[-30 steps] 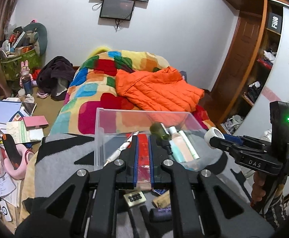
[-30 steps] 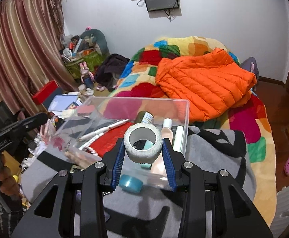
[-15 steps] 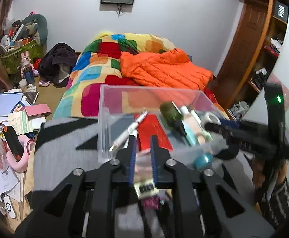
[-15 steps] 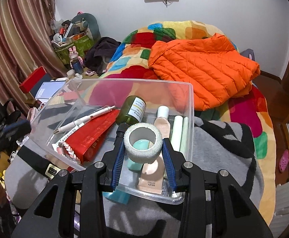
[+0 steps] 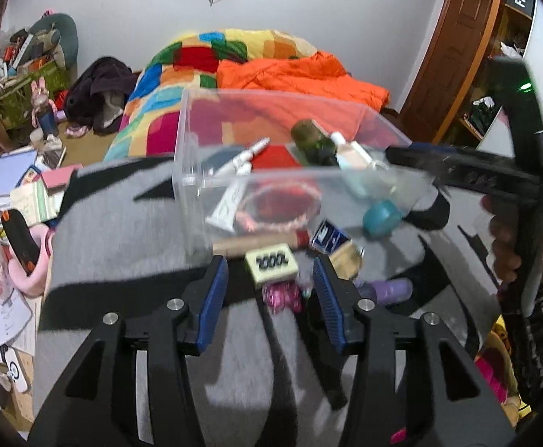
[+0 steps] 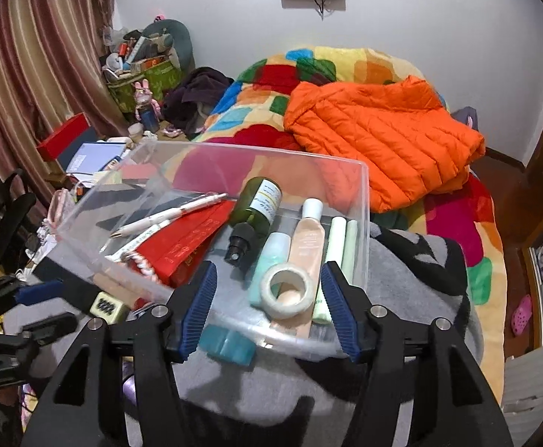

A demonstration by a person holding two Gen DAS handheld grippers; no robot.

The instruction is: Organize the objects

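A clear plastic box [image 6: 362, 201] stands on a grey and black blanket [image 6: 413, 275]. It holds a green bottle [image 6: 258, 203], a red packet [image 6: 186, 244], pens, tubes and a white tape roll [image 6: 288, 290]. My right gripper [image 6: 267, 307] is open just above the tape roll, which lies on the tubes. My left gripper [image 5: 269, 290] is open and empty over loose items in front of the box [image 5: 186, 119]: a cream block [image 5: 271, 262], a pink wrapped piece [image 5: 282, 296], a purple tube [image 5: 390, 290] and a teal cap [image 5: 381, 218].
A colourful quilt [image 6: 308, 70] and an orange jacket [image 6: 383, 138] lie on the bed behind the box. Books and clutter [image 5: 7, 182] fill the floor on the left. A wooden shelf [image 5: 469, 48] stands on the right.
My right gripper opened and let the tape roll drop into the box. My left gripper drew back, tilted down and opened; the small item seen between its fingers is gone.
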